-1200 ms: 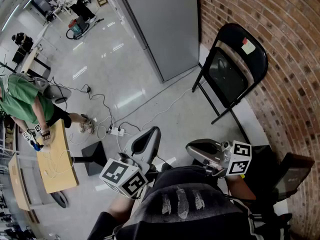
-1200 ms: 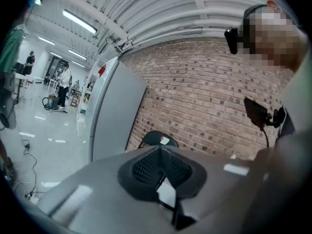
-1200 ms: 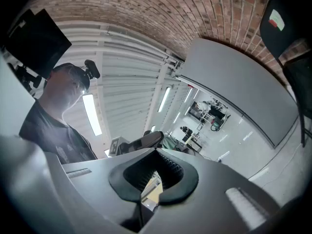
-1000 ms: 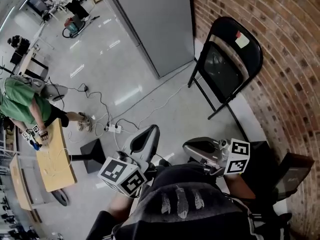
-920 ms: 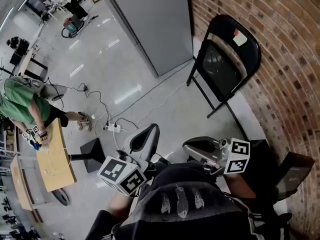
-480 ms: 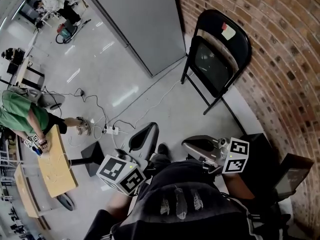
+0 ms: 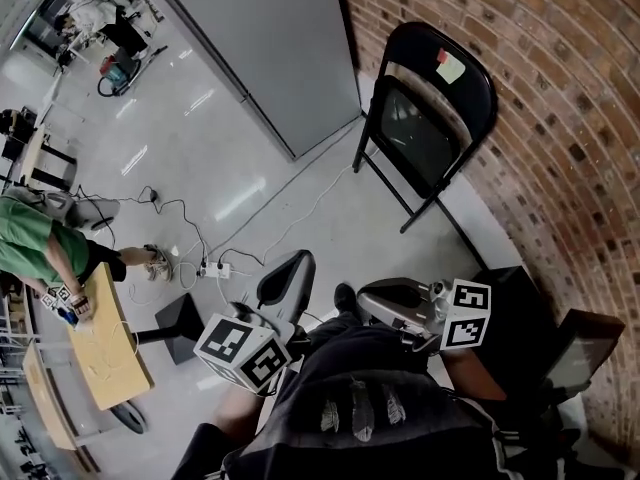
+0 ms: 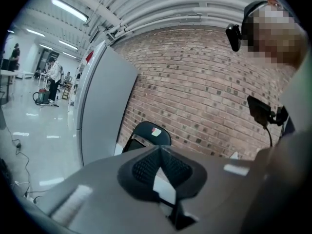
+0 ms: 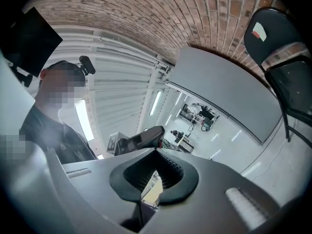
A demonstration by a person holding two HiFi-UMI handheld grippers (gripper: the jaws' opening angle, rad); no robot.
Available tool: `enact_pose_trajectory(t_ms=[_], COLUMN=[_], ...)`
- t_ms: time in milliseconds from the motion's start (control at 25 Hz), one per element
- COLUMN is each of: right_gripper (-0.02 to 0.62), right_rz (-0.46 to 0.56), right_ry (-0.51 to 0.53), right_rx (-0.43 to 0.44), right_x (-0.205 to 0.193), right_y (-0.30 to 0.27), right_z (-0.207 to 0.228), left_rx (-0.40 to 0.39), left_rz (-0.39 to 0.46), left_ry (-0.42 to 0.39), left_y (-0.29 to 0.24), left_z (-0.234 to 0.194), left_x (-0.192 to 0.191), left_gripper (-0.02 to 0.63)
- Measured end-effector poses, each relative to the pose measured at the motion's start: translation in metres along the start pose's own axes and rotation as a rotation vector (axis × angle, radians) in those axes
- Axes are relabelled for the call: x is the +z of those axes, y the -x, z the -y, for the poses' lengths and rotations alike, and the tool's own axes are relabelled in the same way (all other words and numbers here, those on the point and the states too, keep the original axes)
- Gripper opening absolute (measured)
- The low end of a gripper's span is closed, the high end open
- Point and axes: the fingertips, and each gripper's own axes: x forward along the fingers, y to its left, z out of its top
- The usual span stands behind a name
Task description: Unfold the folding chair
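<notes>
Closer than before, the chair (image 7: 430,118) leans folded against the wall (image 7: 570,98). Your left hand-held gripper (image 7: 296,261) and right hand-held gripper (image 7: 368,294) are both pressed together, empty; open them before reaching it.

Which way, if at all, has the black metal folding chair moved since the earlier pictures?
No. The black metal folding chair still leans folded on the red brick wall, beside the grey partition panel; only the view shifted.
</notes>
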Motion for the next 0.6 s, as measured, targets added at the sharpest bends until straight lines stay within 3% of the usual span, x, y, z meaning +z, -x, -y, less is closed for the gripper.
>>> enact_pose_trajectory(t_ms=[280, 600], right_gripper=[0.002, 0.002], right_rz=[-0.070, -0.181], right_ry=[0.012, 0.047], right_rx=[-0.036, -0.087], right_x=[0.006, 0.004], right_y=[-0.035, -0.102], right_z=[0.014, 0.034], left_rx=[-0.021, -0.018], left_rz=[0.051, 0.093], left_ry=[0.056, 0.140], left_y=[0.000, 0.011], left_z=[-0.041, -0.116], left_x=[0.012, 0.025], left_gripper=[0.002, 0.002])
